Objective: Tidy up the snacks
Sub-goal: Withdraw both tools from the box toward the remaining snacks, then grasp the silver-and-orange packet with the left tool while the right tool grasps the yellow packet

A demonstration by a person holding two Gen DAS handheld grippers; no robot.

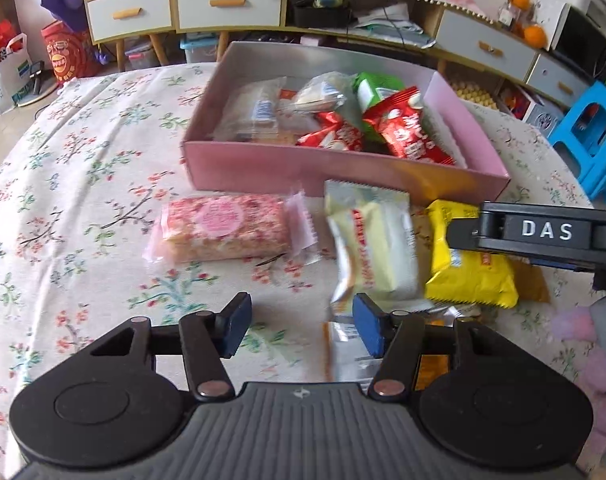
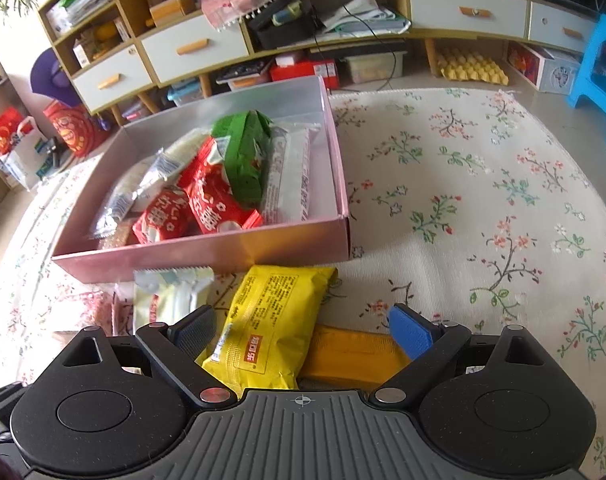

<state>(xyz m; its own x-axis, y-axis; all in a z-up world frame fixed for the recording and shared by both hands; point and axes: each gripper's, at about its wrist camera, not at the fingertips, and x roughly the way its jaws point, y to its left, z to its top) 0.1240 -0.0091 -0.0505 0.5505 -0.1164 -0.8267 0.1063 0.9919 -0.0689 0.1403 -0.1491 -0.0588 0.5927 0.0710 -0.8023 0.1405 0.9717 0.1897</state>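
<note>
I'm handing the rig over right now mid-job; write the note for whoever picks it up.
Left gripper: jaws partly open, nothing between them; the pale yellow packet lies just ahead of its right pad.
Right gripper: jaws wide open around the yellow packet, not yet pressing on it.
Pink box: already holds red, green and clear-wrapped snacks.
Left on the floral cloth, in front of the box: pink rice bar, pale yellow packet, yellow packet, and an orange packet partly under the yellow one.
To do: move these into the box.
</note>
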